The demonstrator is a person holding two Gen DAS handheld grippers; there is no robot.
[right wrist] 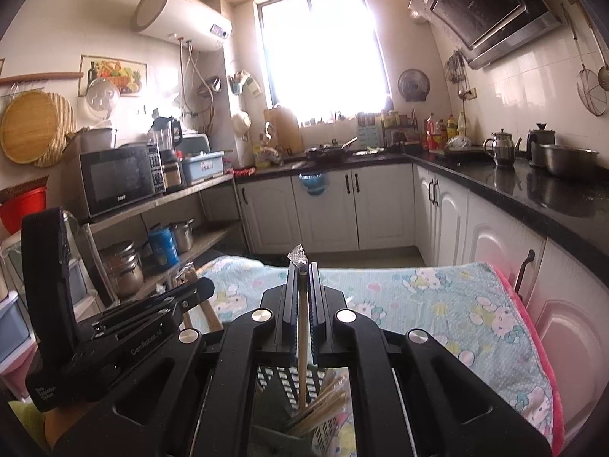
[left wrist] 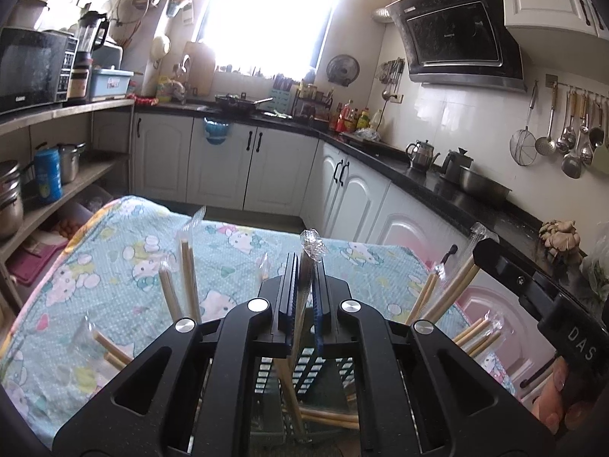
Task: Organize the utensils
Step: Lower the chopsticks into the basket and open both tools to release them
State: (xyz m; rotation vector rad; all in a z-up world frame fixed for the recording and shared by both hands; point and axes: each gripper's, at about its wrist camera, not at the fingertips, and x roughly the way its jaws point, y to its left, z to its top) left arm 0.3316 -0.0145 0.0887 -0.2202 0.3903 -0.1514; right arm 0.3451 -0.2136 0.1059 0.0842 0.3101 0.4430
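Bamboo chopsticks in clear plastic sleeves are the things to organize here; the left gripper is clenched on one wrapped pair, which stands almost upright between its fingers, the crinkled end of the sleeve sticking out above the tips; the right gripper is likewise closed on a single thin pair, also nearly vertical, with a bit of plastic showing at the top; under both grippers stands a slotted holder, and the lower ends of both held pairs reach down into it, so the long axis of each pair points straight down to the holder and not across it; more wrapped chopsticks already lean out of the holder to the left and to the right, fanned in several directions, and some lie low inside it; the holder sits on a table with a cartoon cloth; the two grippers are just beside each other, the right one seen at the right edge of the left wrist view, and I cannot tell which is nearer to the holder; I judge the next move is only to loosen the fingers and let each pair drop in; the risk is that a pair catches on the leaning ones and tips out
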